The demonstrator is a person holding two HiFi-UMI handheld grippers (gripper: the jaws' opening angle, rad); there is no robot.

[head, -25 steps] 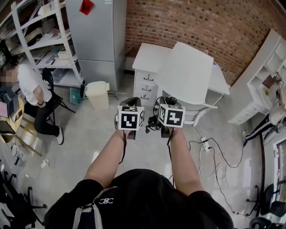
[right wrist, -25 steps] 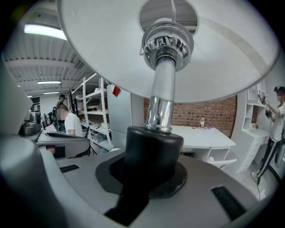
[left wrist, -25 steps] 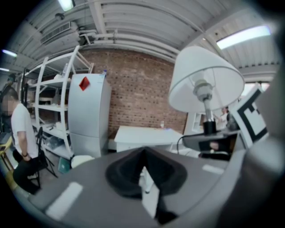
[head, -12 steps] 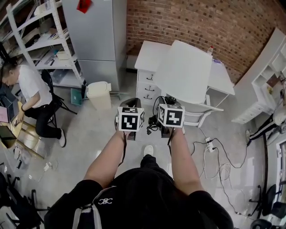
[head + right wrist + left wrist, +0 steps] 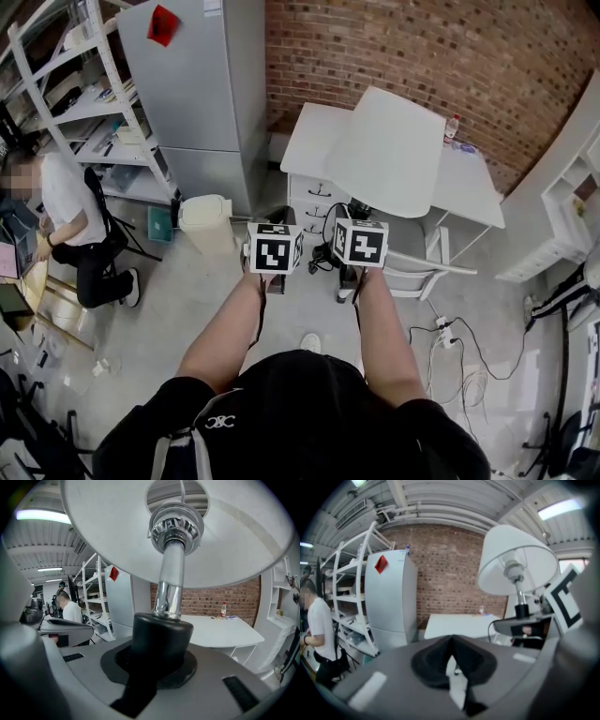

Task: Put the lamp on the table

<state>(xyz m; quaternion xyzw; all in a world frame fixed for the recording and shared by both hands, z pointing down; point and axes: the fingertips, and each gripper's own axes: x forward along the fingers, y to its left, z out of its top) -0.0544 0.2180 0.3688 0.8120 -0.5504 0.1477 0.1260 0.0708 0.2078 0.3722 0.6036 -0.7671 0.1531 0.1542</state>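
My right gripper (image 5: 354, 210) is shut on the black collar at the foot of the lamp's chrome stem (image 5: 171, 583). The lamp stands upright in it. The white lampshade (image 5: 389, 155) spreads above that gripper and hides its jaws in the head view. In the left gripper view the lamp (image 5: 515, 559) shows at the right. My left gripper (image 5: 277, 216) is level beside it, its pads (image 5: 440, 660) closed together on nothing. The white table (image 5: 473, 183) stands ahead by the brick wall, partly behind the shade, and shows in the right gripper view (image 5: 220, 630).
A white drawer unit (image 5: 314, 192) and a white chair (image 5: 417, 267) stand in front of the table. A bottle (image 5: 453, 127) is on the tabletop. On the left are a grey cabinet (image 5: 202, 84), a white bin (image 5: 206, 217), shelving (image 5: 75, 84) and a seated person (image 5: 66, 202). Cables (image 5: 450, 337) lie on the floor.
The table, drawers and cabinet have come nearer and shifted in the head view as the person walks forward. Both grippers keep their pose, the lamp still held.
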